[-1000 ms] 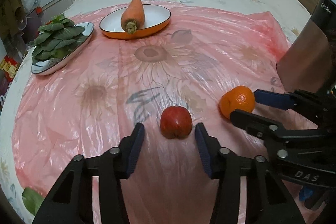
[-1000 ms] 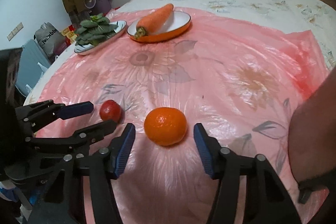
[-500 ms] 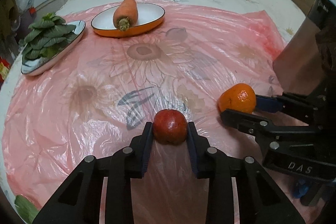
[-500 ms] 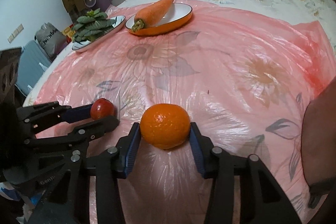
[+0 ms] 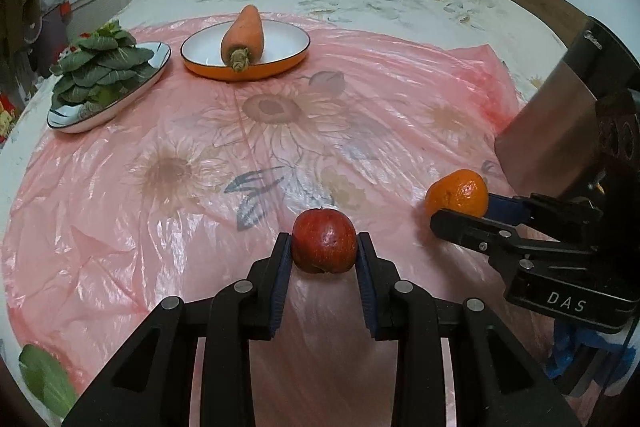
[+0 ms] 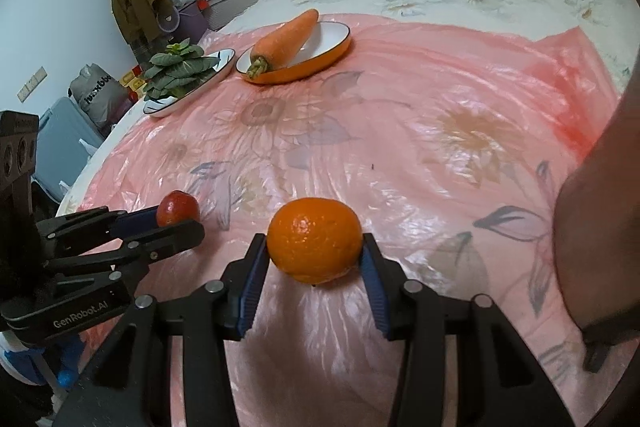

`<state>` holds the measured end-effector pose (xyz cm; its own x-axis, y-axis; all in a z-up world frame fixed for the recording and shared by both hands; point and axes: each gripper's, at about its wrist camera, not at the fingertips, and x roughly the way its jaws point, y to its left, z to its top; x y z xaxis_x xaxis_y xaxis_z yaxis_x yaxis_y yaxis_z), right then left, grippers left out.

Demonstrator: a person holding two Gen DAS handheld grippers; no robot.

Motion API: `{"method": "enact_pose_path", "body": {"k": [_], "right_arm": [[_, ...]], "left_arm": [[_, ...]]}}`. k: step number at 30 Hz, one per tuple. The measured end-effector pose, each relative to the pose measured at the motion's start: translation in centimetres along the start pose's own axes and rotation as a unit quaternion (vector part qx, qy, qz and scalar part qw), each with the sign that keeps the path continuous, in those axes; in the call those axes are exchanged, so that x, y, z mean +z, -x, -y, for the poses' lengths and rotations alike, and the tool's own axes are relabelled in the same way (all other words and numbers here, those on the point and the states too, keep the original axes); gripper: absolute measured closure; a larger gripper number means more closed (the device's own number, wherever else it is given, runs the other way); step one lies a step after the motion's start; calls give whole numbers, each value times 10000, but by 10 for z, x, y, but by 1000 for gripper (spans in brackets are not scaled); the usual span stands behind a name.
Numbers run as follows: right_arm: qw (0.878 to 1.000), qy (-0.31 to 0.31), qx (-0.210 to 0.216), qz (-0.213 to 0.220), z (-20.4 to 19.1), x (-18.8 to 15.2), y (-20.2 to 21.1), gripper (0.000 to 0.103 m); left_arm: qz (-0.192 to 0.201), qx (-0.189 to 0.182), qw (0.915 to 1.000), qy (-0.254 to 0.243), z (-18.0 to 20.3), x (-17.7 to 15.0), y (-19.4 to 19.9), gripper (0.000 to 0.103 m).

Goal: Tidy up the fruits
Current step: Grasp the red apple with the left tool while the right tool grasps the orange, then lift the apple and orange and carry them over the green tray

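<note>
My left gripper is shut on a red apple and holds it just above the pink plastic sheet. My right gripper is shut on an orange, also slightly above the sheet. In the left wrist view the orange sits to the right between the right gripper's fingers. In the right wrist view the apple shows at the left in the left gripper's fingers.
An orange-rimmed white plate with a carrot stands at the far side. A plate of leafy greens stands to its left. A green leaf lies at the near left edge. A forearm is at the right.
Both grippers closed from open around their fruits, the left on the apple and the right on the orange, and have lifted them slightly off the sheet.
</note>
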<state>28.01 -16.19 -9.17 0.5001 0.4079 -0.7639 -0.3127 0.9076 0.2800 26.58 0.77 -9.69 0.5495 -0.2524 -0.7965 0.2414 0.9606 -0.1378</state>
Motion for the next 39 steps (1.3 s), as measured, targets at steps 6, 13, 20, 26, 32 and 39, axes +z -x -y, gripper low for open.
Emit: {"method": "enact_pose_path", "body": {"k": [6,13,20,26,32,39], "right_arm": [[9999,79,-84,93,-4,-12,24,61],[9996,90,-226,116,-6,-39,58,61],[9991,94,-392,134,0,-68,93,61],[9982,-77,-566,194,17,-92,125,61],[9969,-232,-703,260,36,-110,152,61],[9943,-420,-884,411,61,-126,184,61]], "left_arm": [[71,206,9997,-143,19,-9,19,76],[67,314,9991,-269,39,-26,39,76],[115,320,9985,-425,69,-38,59,76],[93,262,9981,-558,98,-44,69,76],[57,161,9971,-742,135,-53,77,76],[21,22,9954,-955,180,-59,82,76]]}}
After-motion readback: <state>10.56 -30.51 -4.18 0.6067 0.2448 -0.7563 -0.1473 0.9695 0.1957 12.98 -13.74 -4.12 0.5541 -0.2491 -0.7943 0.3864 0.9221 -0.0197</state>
